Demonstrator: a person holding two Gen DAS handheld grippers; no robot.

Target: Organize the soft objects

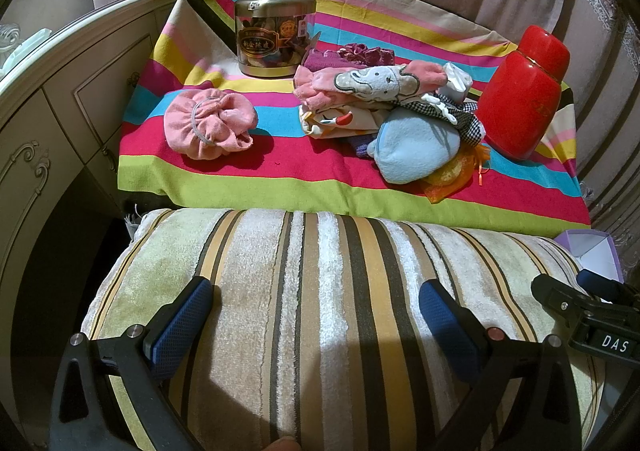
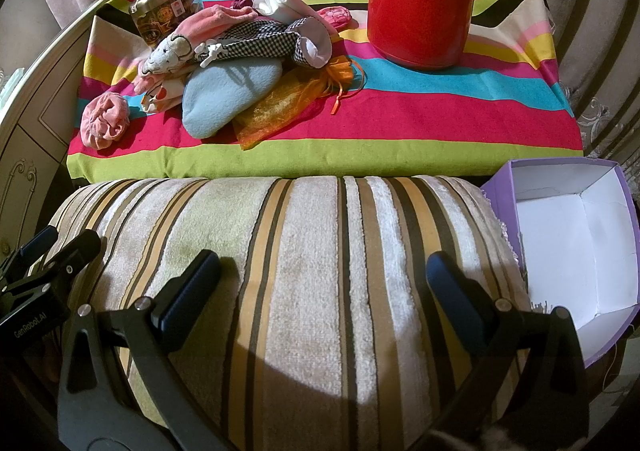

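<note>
The soft things lie in a heap (image 1: pixel 384 107) on a striped cloth (image 1: pixel 280 167) spread over a raised surface, toward the middle and right of it. On top is a pink cloth with a grey elephant patch (image 1: pixel 372 81); a checked fabric piece (image 2: pixel 260 41) runs across the heap; a blue pouch (image 1: pixel 416 147) lies at its front, toward the cloth's near edge, partly over an orange mesh bag (image 2: pixel 276 107). A white bundle (image 2: pixel 280 5) sits at the heap's back. A pink scrunched cloth (image 1: pixel 208 123) lies apart, toward the cloth's left edge.

Behind the heap, near the back left corner, stands a jar (image 1: pixel 274 27) with a gold lid. A red canister (image 1: pixel 524 91) stands near the right edge, just beside the heap.

In front of the cloth's near edge lies a striped cushion (image 1: pixel 340 311). The left gripper (image 1: pixel 316 311) hovers over it with fingers spread wide, grasping nothing. The right gripper (image 2: pixel 324 283) is likewise spread over the cushion, released. An open purple box (image 2: pixel 568 243) with a white inside sits at the cushion's right end. A cream cabinet (image 1: pixel 60 123) stands to the left.
</note>
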